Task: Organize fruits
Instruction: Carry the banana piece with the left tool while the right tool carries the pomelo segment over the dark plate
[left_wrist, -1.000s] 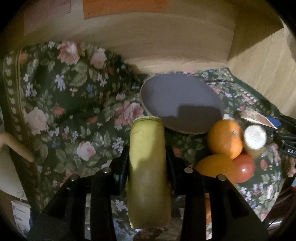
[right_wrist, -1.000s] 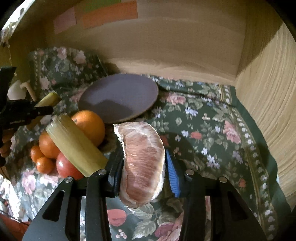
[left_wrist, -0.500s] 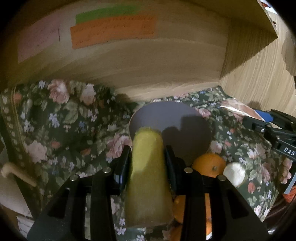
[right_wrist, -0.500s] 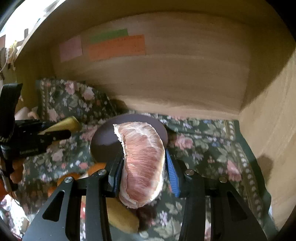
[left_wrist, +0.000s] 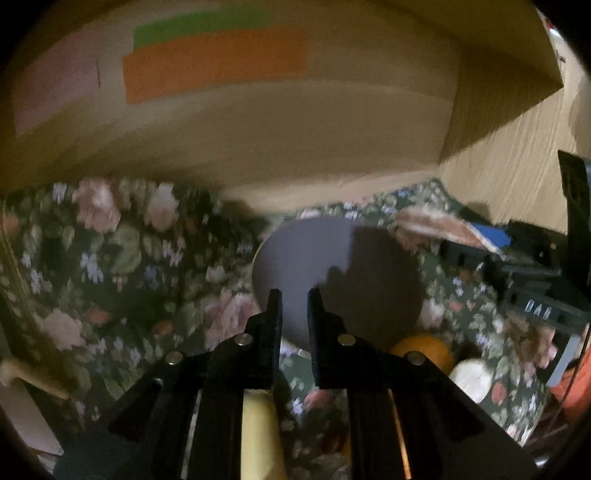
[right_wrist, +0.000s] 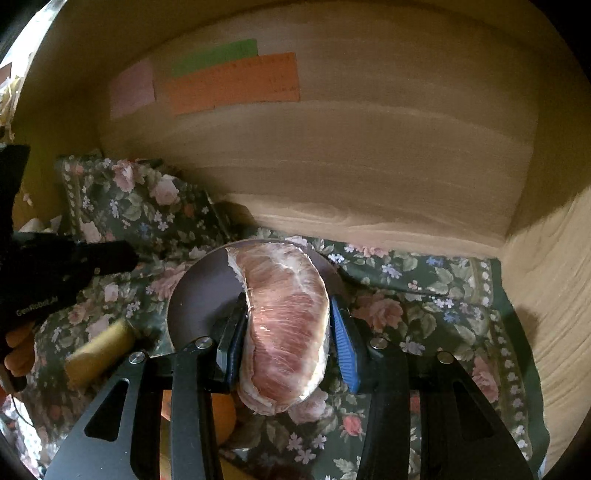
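My right gripper (right_wrist: 288, 325) is shut on a peeled pink pomelo segment (right_wrist: 286, 325) and holds it above the grey plate (right_wrist: 195, 299). My left gripper (left_wrist: 294, 306) is nearly shut and holds nothing; it hangs above the near edge of the plate (left_wrist: 295, 266). A yellow-green sugarcane piece (left_wrist: 258, 439) lies below the left fingers; it also shows in the right wrist view (right_wrist: 99, 350) on the cloth left of the plate. An orange (left_wrist: 424, 350) and a pale cut cane end (left_wrist: 471, 380) lie to the right.
A floral cloth (right_wrist: 424, 332) covers the bottom of a wooden box whose back wall (right_wrist: 332, 166) carries coloured paper notes. The other gripper (left_wrist: 517, 280) with the segment is at the right in the left wrist view. An orange (right_wrist: 223, 413) sits under the right gripper.
My left gripper let go of the sugarcane piece, which now lies on the cloth, and its fingers have closed. My right gripper has moved over the plate with the segment.
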